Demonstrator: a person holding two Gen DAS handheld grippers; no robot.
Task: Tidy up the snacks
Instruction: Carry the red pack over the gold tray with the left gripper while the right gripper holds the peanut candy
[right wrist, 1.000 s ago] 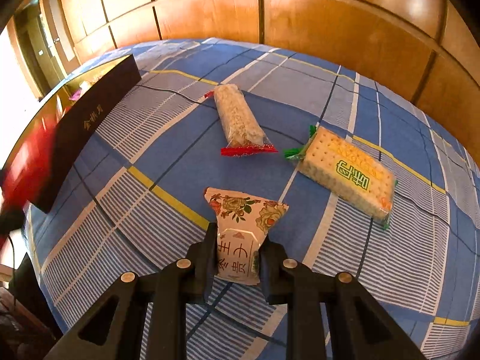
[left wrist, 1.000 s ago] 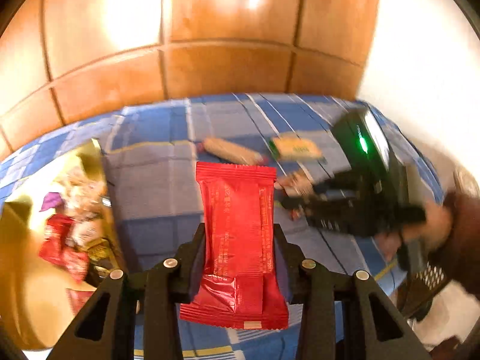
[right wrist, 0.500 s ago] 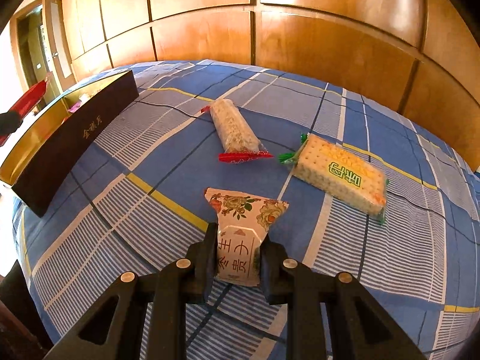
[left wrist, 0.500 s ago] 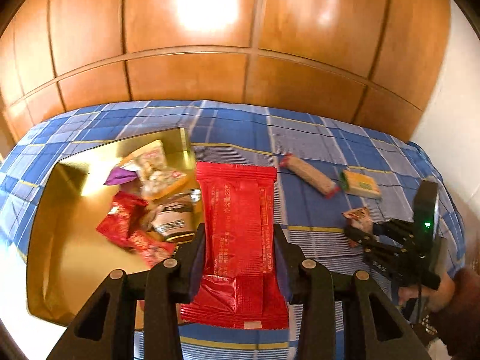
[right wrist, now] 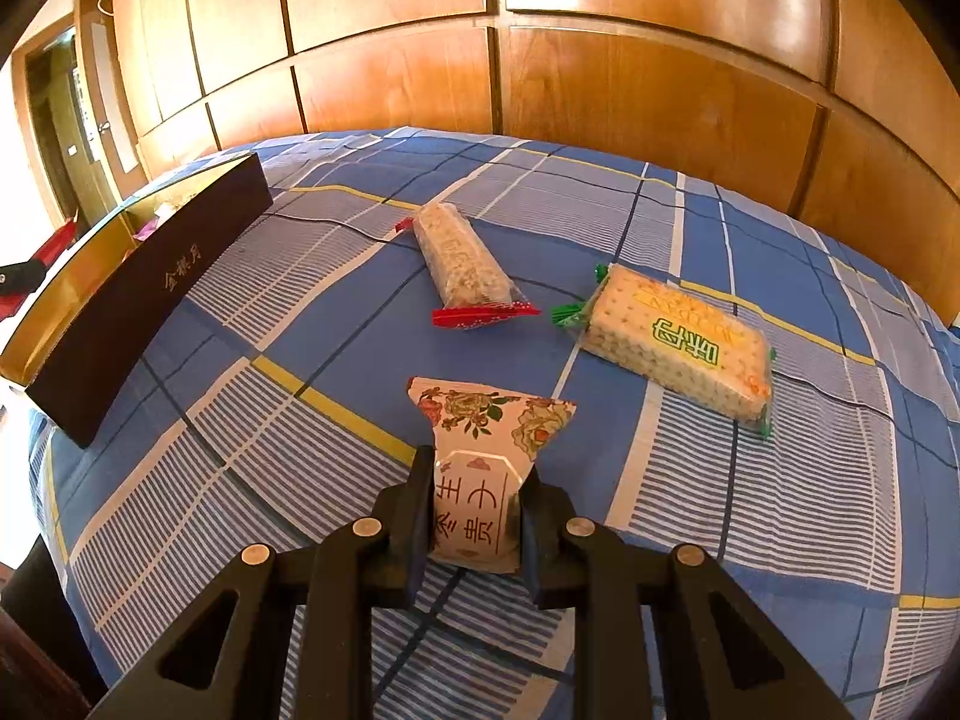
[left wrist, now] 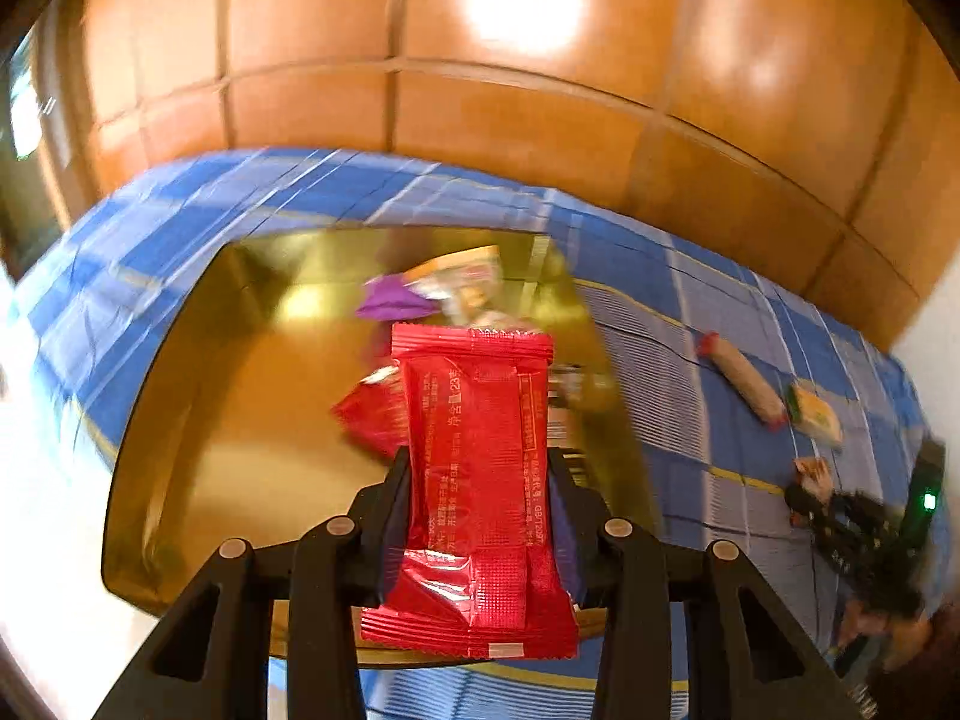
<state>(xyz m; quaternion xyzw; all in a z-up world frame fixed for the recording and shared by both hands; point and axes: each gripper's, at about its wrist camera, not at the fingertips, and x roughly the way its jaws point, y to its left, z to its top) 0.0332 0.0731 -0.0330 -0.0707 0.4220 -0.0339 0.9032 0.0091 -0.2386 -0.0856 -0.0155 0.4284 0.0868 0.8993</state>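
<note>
My left gripper is shut on a red snack packet and holds it above the gold-lined box, which contains several snacks, among them a purple one. My right gripper is shut on a floral snack packet just above the blue plaid cloth. A rice bar with red ends and a cracker pack with green ends lie on the cloth beyond it. The box shows at the left of the right wrist view.
Wooden wall panels stand behind the cloth-covered surface. The right gripper and hand show at the right edge of the left wrist view. A doorway is at the far left.
My left gripper has swung left with the red packet, from over the cloth to over the gold box. My right gripper has lifted slightly with the floral packet.
</note>
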